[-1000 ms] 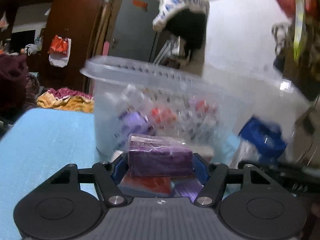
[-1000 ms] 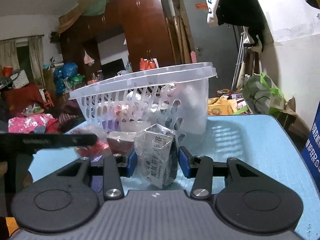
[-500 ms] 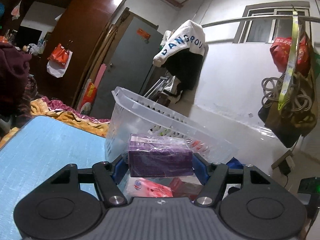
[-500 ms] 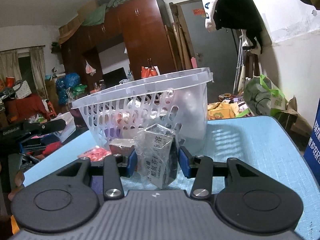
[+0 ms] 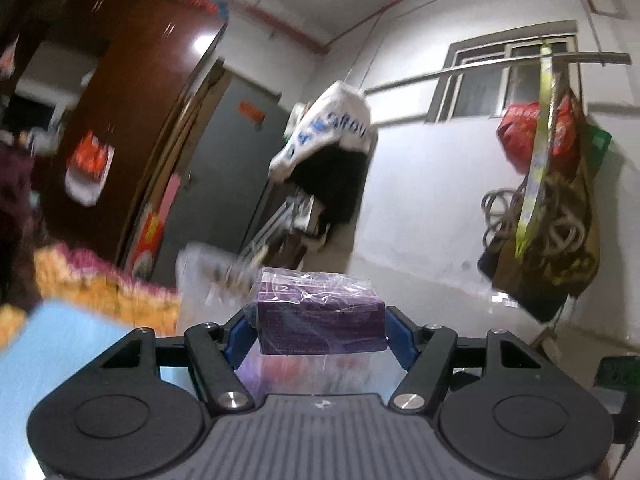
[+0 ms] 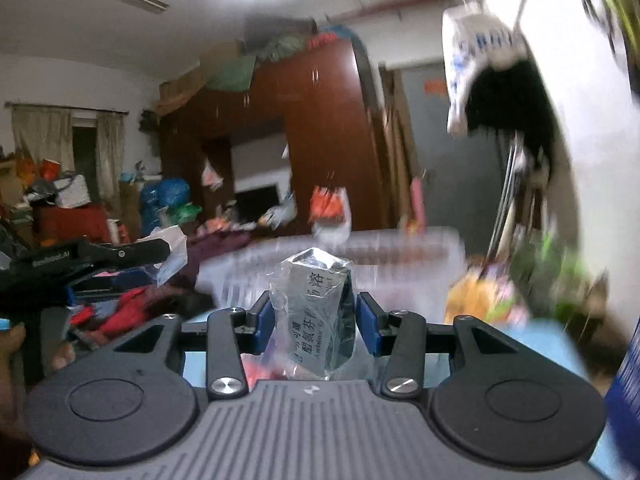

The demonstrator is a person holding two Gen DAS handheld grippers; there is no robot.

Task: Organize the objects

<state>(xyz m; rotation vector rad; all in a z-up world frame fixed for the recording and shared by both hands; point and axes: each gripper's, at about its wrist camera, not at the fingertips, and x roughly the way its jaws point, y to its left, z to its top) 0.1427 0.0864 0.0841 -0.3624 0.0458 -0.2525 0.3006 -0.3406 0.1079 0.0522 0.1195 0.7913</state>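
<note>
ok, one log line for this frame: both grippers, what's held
left gripper: shut on purple box | right gripper: shut on grey box | basket: ahead, blurred

Your left gripper (image 5: 320,320) and right gripper (image 6: 312,312) share black linkage arms, silver screws, blue pads and ribbed grey housings.

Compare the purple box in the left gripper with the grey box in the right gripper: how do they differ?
The purple box lies flat and wide; the grey box stands upright and narrow. The purple box shows little readable text; the grey box bears large Chinese characters. Both are wrapped in clear plastic and clamped between blue-padded jaws.
</note>
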